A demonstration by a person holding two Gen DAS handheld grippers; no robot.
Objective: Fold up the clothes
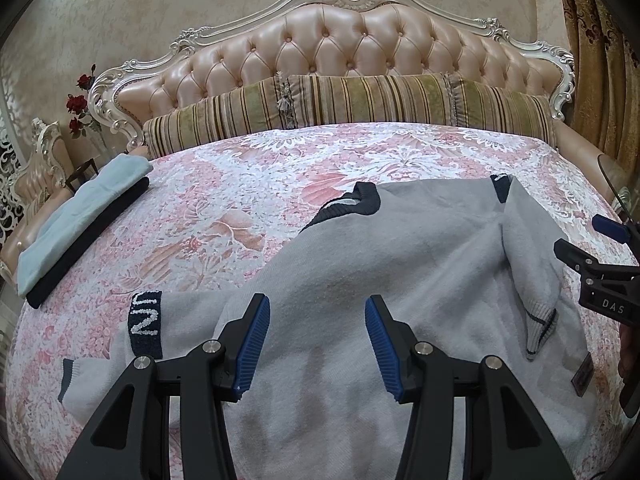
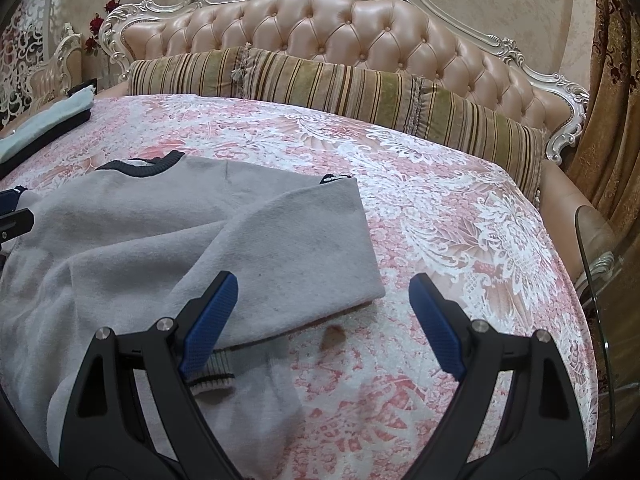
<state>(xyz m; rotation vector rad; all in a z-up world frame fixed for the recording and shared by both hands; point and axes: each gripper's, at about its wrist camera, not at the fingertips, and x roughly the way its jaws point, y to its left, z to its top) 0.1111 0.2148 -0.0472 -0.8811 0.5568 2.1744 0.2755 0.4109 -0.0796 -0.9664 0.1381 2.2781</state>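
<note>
Now the grey sweater (image 1: 400,248) lies flat on the bed (image 2: 440,208), its right sleeve (image 2: 280,248) already folded across. Both the left gripper (image 1: 318,344) and the right gripper (image 2: 324,324) hover with fingers apart, holding nothing. I would pinch the left sleeve (image 1: 116,360), at eight o'clock, by its cuff and lay it across evenly.

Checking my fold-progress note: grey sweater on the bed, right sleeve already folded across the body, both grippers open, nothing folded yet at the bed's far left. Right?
One error: a folded stack, light blue on dark navy, already lies at the bed's far left, as the left wrist view shows. The rest stands: grey sweater with right sleeve folded across, left gripper and right gripper open.
</note>
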